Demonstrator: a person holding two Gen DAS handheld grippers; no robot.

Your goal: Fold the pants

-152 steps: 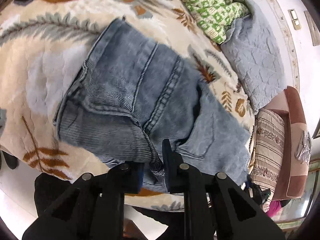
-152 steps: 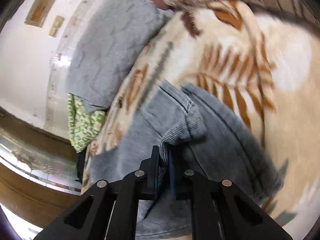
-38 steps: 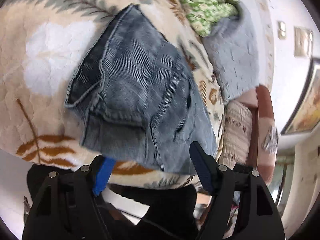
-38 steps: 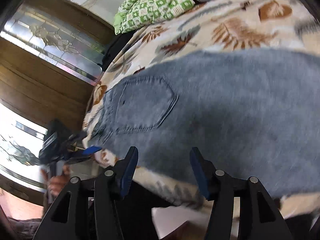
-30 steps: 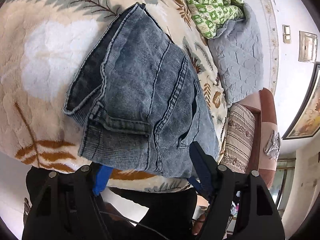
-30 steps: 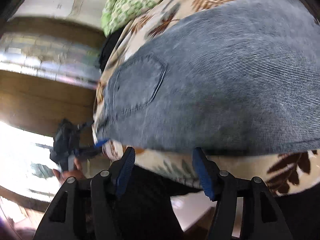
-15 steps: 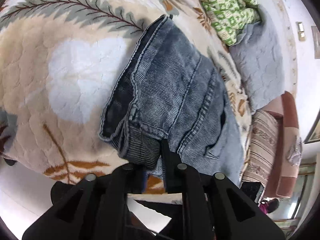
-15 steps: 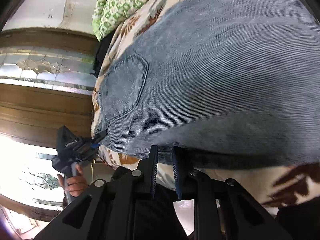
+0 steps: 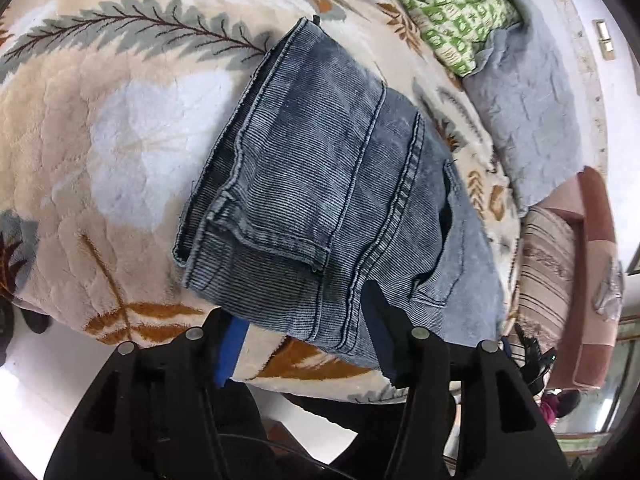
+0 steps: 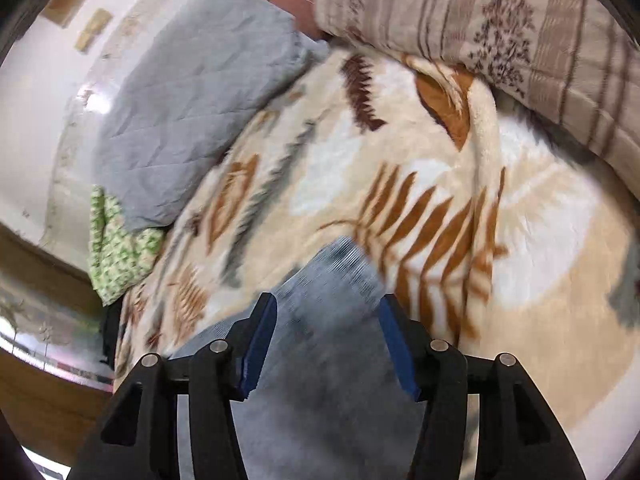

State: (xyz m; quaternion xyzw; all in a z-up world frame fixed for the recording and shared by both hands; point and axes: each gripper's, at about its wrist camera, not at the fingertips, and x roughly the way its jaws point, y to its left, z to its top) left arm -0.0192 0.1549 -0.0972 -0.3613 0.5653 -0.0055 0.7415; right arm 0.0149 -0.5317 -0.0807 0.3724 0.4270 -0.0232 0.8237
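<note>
Bedroom setup: work surface is a bed under a plush cream blanket (image 9: 80, 128) with a leaf print.

Left gripper (image 9: 306, 326): jaws apart and opening, nothing pinched. Near hem of the folded jeans (image 9: 320, 184) sits in the gap between the blue pads, but they don't press on it.

Right gripper (image 10: 326, 346): also opening, pads clear of the fabric. View is motion-blurred; a corner of the denim shows between the fingers, apparently lying loose on the blanket.

Outward from there: jeans lie in a compact multi-layer stack near the bed edge closest to the left gripper, one leg hem doubled over on top, back pocket toward the right side. Beyond them, a green patterned cloth (image 9: 448, 12), a grey quilted pillow (image 9: 528, 92) and a striped cushion (image 10: 500, 12).

Handling, my read: ribbed denim, fairly heavy, limp but thick enough to hold a crease. Not slippery; plush blanket likely drags on it. Layers can slide apart, so grab through the full stack at hem corners or side seams, not a single top layer.
</note>
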